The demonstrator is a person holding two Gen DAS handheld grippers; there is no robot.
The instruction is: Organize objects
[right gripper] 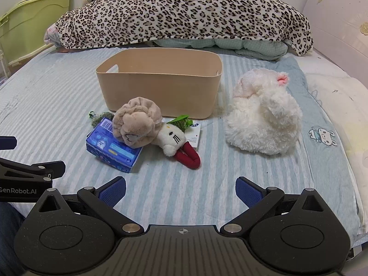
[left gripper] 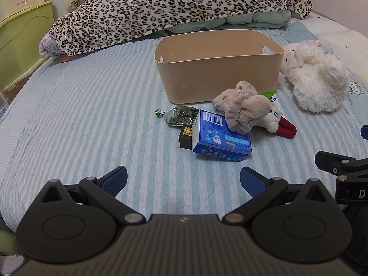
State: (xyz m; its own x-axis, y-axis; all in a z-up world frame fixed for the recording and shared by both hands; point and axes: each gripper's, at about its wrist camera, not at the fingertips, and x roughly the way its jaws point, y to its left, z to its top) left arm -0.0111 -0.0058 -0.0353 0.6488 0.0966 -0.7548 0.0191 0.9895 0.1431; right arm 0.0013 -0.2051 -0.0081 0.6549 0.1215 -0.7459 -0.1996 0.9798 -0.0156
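One beige bin, oval, handle slots; both tongs spread.

Bed sheet has pale blue and white stripes, and the big blanket is cream with black-brown leopard spots. Plain beige plastic bin, fluffy white plush with a pink ear, blue tissue pack, tan fuzzy cloth, white kitty doll with red legs. Claw pads are dark blue on black.
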